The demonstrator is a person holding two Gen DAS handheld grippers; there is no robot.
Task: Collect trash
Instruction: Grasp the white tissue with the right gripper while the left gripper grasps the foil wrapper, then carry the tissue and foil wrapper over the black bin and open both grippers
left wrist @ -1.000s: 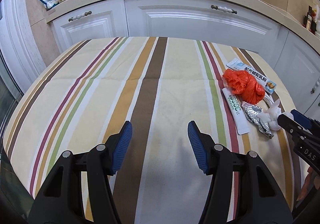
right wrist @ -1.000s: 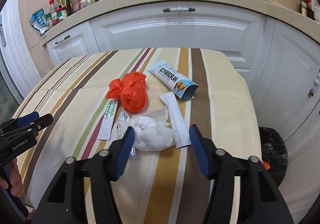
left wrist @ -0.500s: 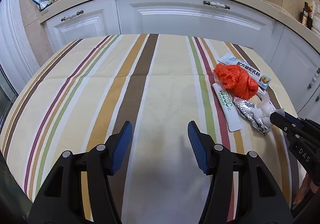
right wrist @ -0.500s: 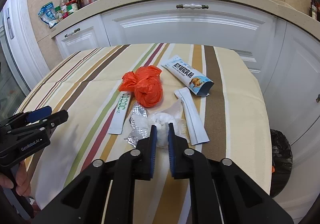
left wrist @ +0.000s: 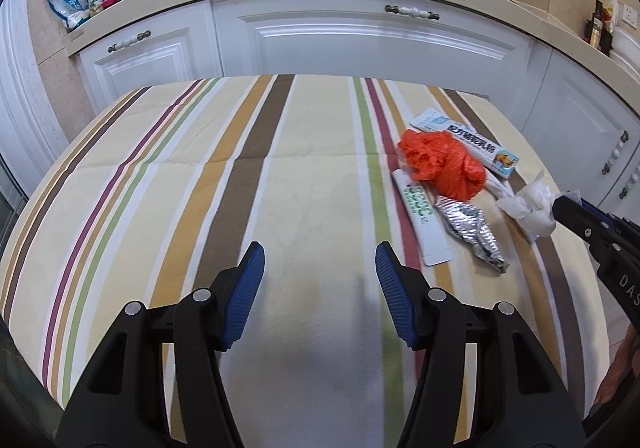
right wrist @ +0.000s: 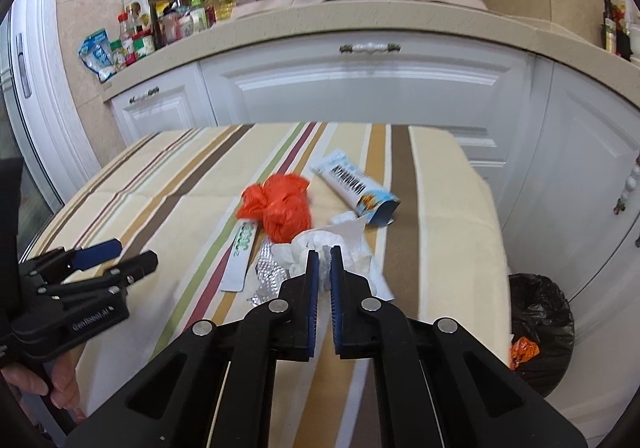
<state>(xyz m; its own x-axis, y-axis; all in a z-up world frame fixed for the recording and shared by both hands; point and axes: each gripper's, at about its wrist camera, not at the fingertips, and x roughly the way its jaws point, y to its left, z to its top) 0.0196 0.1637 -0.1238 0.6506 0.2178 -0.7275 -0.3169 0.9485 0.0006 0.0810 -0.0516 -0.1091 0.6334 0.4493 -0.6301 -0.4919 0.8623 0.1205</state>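
Note:
My right gripper [right wrist: 324,254] is shut on a crumpled white tissue [right wrist: 316,244] and holds it just above the striped table; the tissue also shows in the left wrist view [left wrist: 530,207]. Below and behind it lie an orange plastic bag [right wrist: 282,205], a silver foil wrapper [right wrist: 269,274], a white sachet with green print [right wrist: 241,252], a white strip wrapper [right wrist: 378,280] and a blue-white carton [right wrist: 356,185]. My left gripper [left wrist: 319,268] is open and empty over the table's near middle, left of the trash.
A black-lined trash bin [right wrist: 540,324] with an orange scrap in it stands on the floor right of the table. White cabinets [left wrist: 360,43] and a counter with jars and bottles [right wrist: 160,23] stand behind the table.
My right gripper closed on the white tissue and lifted it slightly off the table. My left gripper stayed open and drifted a little.

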